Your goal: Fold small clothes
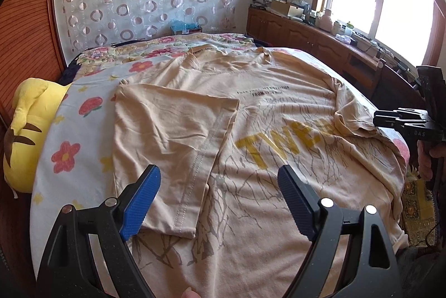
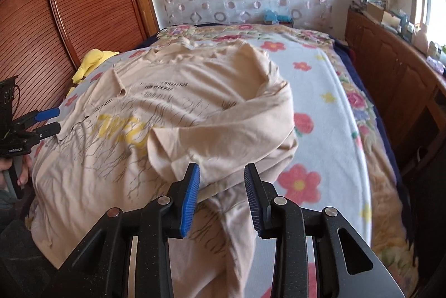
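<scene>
While spread, shirt [image 1: 278,153] beneath tongs [image 1: 220,203].

My left gripper [image 1: 218,203] and right gripper [image 2: 222,196] are matt black plastic with ribbed blue pads [image 1: 140,202] and shiny metal pins. The shirt [image 1: 278,158] is soft, creased beige cloth with a matt print. The blanket [image 2: 329,114] looks fleecy. On the far left, a plush toy [image 1: 22,131]; the ribbed wooden panel [image 2: 83,5] is glossy.
</scene>
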### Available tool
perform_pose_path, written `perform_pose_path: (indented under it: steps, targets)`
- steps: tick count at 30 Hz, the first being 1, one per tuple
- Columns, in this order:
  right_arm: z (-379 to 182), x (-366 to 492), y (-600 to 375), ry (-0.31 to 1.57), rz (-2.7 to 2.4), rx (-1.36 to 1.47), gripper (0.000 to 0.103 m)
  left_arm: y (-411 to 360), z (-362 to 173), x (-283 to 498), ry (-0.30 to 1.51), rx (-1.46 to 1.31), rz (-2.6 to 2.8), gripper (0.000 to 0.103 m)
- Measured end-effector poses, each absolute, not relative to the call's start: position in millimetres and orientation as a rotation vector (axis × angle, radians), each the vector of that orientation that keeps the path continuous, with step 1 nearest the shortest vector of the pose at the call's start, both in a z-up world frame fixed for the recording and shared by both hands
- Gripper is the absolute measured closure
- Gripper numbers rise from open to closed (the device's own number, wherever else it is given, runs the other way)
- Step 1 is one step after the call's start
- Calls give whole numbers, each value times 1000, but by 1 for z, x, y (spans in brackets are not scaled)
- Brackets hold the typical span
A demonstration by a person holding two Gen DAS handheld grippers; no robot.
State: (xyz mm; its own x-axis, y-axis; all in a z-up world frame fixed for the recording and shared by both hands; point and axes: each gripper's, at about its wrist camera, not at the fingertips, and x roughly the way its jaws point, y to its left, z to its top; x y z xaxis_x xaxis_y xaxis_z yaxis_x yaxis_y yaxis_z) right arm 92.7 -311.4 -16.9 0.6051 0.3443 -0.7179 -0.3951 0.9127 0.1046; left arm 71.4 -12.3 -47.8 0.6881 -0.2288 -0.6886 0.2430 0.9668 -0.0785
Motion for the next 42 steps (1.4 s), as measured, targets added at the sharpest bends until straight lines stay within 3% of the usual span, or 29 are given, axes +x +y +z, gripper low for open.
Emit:
perform_pose_path:
  steps: [9, 11, 17, 28, 31, 32, 42]
  targets:
    - [-33, 110, -318, 875, 417, -32, 70, -14, -50, 69, 776, 21, -270, 17]
    - [-31, 113, -318, 857, 412, -42, 91, -14, -51, 69, 777, 22, -269, 17]
    - [-5, 124, -295, 761, 435, -117, 97, -12, -53, 68, 775, 17, -265, 17]
    - [27, 152, -247, 714, 584, -175, 97, -2, -54, 63, 773, 1, -261, 17]
    - [16, 141, -249, 723, 559, -200, 76, -1, -53, 63, 770, 1, -264, 17]
    - [10, 136, -251, 731, 557, -205, 74, -1, -52, 63, 769, 2, -264, 17]
    - [-48, 110, -279, 841, 481, -195, 74, -15, -50, 70, 769, 25, -281, 17]
